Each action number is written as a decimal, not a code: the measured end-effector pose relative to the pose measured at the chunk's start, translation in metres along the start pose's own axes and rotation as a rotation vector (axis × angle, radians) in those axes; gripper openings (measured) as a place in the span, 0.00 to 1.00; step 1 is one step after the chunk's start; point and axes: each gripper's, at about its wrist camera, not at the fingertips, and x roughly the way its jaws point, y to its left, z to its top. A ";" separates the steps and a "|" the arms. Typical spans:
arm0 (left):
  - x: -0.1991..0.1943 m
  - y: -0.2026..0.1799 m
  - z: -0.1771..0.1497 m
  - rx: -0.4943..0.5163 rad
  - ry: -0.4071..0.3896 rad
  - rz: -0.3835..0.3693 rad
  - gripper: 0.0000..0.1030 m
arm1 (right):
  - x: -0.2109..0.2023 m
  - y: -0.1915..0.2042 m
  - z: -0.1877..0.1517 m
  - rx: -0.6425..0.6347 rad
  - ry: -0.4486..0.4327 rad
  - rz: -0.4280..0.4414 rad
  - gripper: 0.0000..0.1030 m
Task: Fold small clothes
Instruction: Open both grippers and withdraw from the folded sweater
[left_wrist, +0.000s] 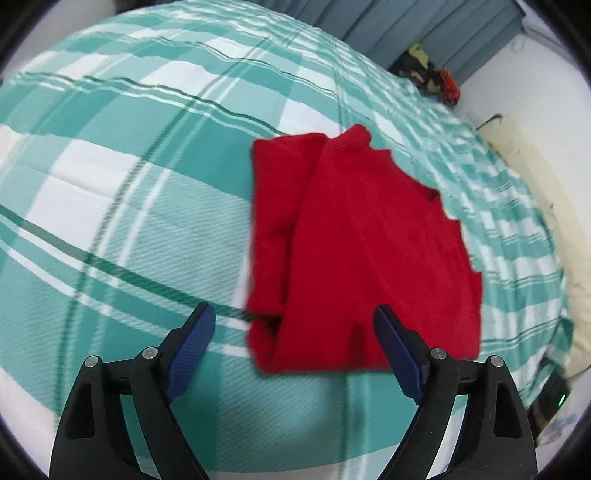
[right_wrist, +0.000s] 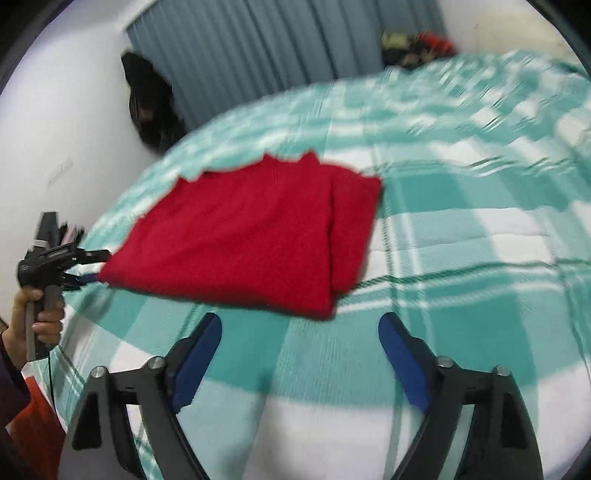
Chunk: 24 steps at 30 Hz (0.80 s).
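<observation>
A folded red garment (left_wrist: 362, 251) lies on the green-checked bedspread (left_wrist: 110, 184). The left gripper (left_wrist: 295, 325) and right gripper (right_wrist: 299, 332), jaws spread and empty, hover at its near edge, seemingly lining up 1 more fold.

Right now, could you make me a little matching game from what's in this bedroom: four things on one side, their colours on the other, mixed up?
Things:
1. folded jumper
2. bedcover
3. curtain
4. bag in the corner

Colours:
A. grey-blue
B. black
C. red
D. green and white checks

Pairs: 1-C, 2-D, 3-A, 4-B
</observation>
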 end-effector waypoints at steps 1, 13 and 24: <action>0.003 -0.001 0.000 -0.001 0.004 -0.002 0.88 | -0.007 0.000 -0.008 0.010 -0.008 -0.020 0.84; 0.031 -0.004 0.029 0.009 0.042 -0.016 0.91 | -0.007 -0.020 -0.050 0.102 0.034 -0.040 0.87; 0.030 0.014 0.044 -0.064 0.068 -0.145 0.88 | 0.006 -0.011 -0.056 0.028 0.037 -0.075 0.95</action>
